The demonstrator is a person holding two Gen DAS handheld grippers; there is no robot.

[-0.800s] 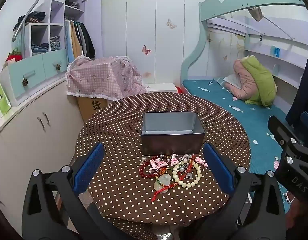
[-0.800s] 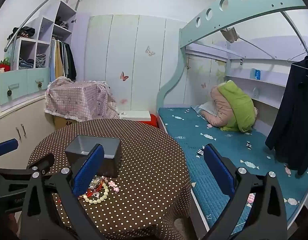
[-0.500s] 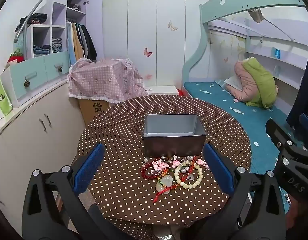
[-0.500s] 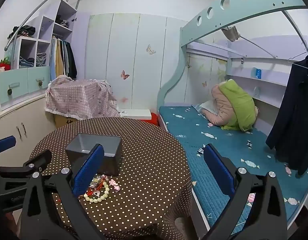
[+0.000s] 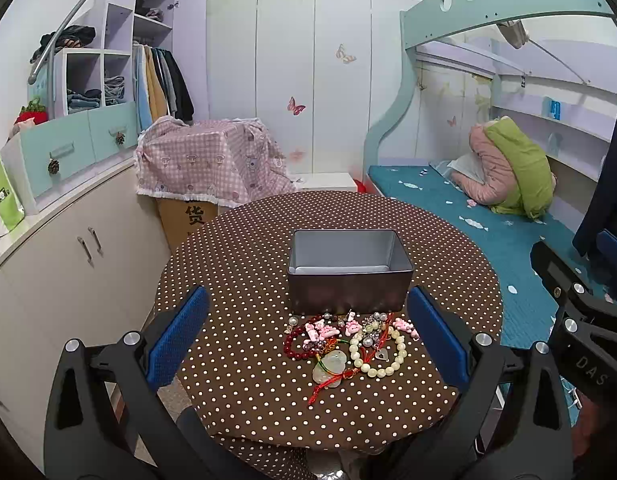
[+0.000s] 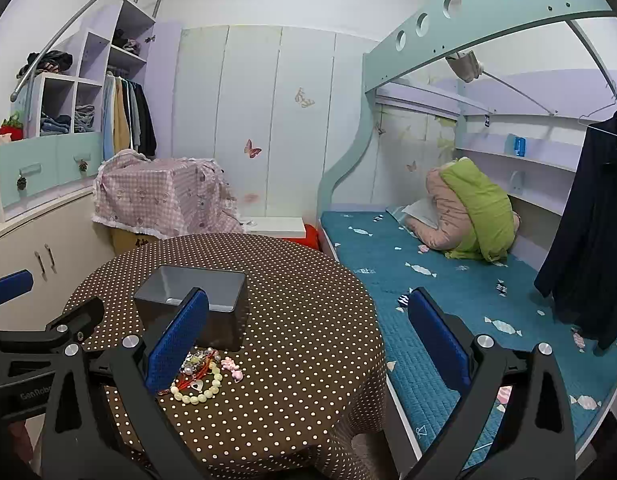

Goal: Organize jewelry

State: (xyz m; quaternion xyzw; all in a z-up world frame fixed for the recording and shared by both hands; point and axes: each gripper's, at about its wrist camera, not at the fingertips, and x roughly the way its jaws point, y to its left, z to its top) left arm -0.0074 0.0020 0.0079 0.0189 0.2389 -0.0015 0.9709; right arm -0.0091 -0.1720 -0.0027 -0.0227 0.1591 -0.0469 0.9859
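Observation:
A pile of jewelry [image 5: 348, 340] lies on the round brown polka-dot table [image 5: 244, 264]: a pale bead bracelet [image 5: 378, 354], a dark red bead bracelet [image 5: 294, 344], pink charms and a jade pendant on red cord [image 5: 330, 366]. An open grey metal box [image 5: 348, 272] stands just behind the pile and looks empty. My left gripper [image 5: 308, 344] is open and empty, hovering in front of the pile. My right gripper [image 6: 306, 344] is open and empty, to the right of the pile [image 6: 200, 374] and the box [image 6: 192, 300].
A white cabinet counter [image 5: 60, 208] runs along the left. A cardboard box under a pink checked cloth [image 5: 208, 164] stands behind the table. A bed with a teal cover [image 6: 448, 300] lies to the right, with a dark coat [image 6: 588, 220] hanging beside it.
Both grippers have shifted slightly, so the table and box sit a little lower in view. Both stay open and empty. The jewelry has not moved.

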